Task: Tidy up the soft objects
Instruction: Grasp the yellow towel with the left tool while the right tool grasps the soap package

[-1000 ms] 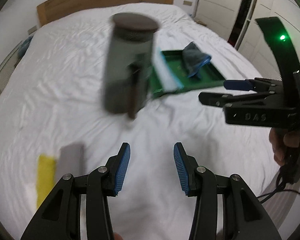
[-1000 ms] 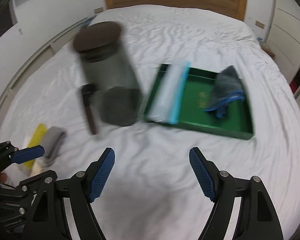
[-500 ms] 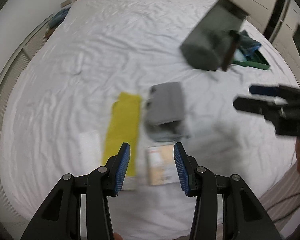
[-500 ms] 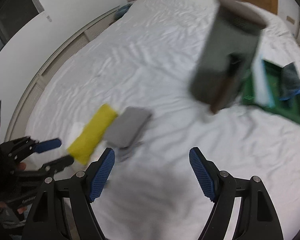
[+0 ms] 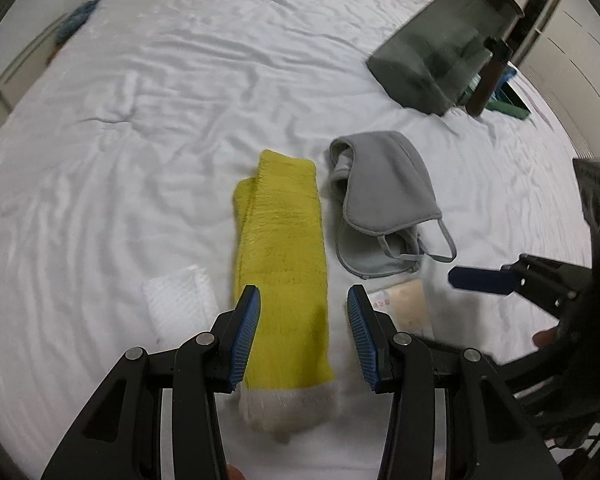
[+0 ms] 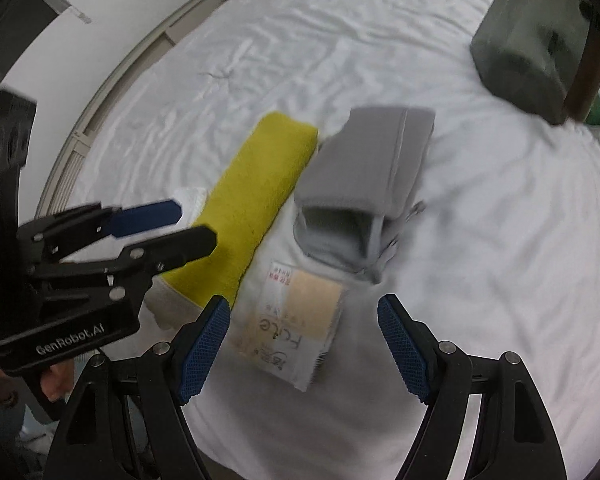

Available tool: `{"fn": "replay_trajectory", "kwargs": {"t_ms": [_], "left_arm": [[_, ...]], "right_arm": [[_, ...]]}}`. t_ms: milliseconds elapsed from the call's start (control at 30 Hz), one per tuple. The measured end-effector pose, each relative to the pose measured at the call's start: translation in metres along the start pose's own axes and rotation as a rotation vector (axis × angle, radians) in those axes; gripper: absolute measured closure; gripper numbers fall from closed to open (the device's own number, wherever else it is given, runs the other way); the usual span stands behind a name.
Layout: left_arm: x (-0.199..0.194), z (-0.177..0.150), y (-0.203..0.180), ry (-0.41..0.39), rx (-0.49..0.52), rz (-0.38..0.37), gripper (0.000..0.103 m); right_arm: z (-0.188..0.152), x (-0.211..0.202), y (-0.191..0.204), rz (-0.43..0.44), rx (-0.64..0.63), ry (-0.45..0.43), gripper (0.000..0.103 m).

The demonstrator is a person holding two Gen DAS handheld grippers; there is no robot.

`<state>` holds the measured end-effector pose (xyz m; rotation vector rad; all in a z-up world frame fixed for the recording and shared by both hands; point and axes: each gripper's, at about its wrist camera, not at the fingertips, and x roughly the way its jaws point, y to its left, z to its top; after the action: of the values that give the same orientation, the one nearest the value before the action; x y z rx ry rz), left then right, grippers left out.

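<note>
On the white bed sheet [image 5: 148,92], going left to right, lie a small white mesh cloth [image 5: 179,302], a long yellow towel [image 5: 282,264] with a pale fringed end, a folded grey face mask [image 5: 384,188] with its ear loops trailing, and below the mask a flat paper packet [image 6: 296,324] printed with characters. Farther right stands a dark smoky jar [image 5: 440,52] with a brown rod [image 5: 486,76] against it, and behind it a sliver of a green tray [image 5: 508,106] (most of it is hidden).

The left gripper [image 5: 302,338] hangs over the near end of the towel with its jaws part open and nothing between the pads. The right gripper [image 6: 304,346] hovers over the packet, jaws wide apart and empty.

This looks like the approach to a pick, with neither hand yet committed. Judging by the tray, the soft things probably belong there, though the blur makes that uncertain. Next, the left hand needs to drop onto the towel's near end and pinch a fold of it, while the right settles on the mask or packet.
</note>
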<state>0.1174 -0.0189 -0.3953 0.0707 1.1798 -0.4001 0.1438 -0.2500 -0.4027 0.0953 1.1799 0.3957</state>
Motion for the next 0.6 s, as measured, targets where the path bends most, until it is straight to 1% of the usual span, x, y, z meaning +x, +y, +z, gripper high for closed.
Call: {"fn": "replay_trajectory", "kwargs": {"t_ms": [133,200,367,433,467,600], "left_arm": [[0.015,0.006,0.010,0.031,0.004,-0.056,0.063],[0.023,0.010,0.012,0.040,0.014,-0.054,0.063],[0.041,0.019,0.012,0.063,0.059,-0.033,0.063],[0.046,0.021,0.011,0.072,0.080,-0.024,0.063],[0.048,0.022,0.011,0.079,0.089,-0.021,0.063],[0.056,0.022,0.009,0.097,0.105,-0.019,0.063]], "right_arm": [[-0.003,0.015,0.003,-0.019,0.017,0.020,0.028],[-0.002,0.025,0.005,-0.028,0.018,0.022,0.031],[-0.005,0.042,0.013,-0.047,0.027,0.022,0.035],[-0.007,0.049,0.015,-0.054,0.031,0.024,0.040],[-0.006,0.056,0.019,-0.055,0.030,0.026,0.041],[-0.008,0.058,0.023,-0.061,0.040,0.023,0.045]]}}
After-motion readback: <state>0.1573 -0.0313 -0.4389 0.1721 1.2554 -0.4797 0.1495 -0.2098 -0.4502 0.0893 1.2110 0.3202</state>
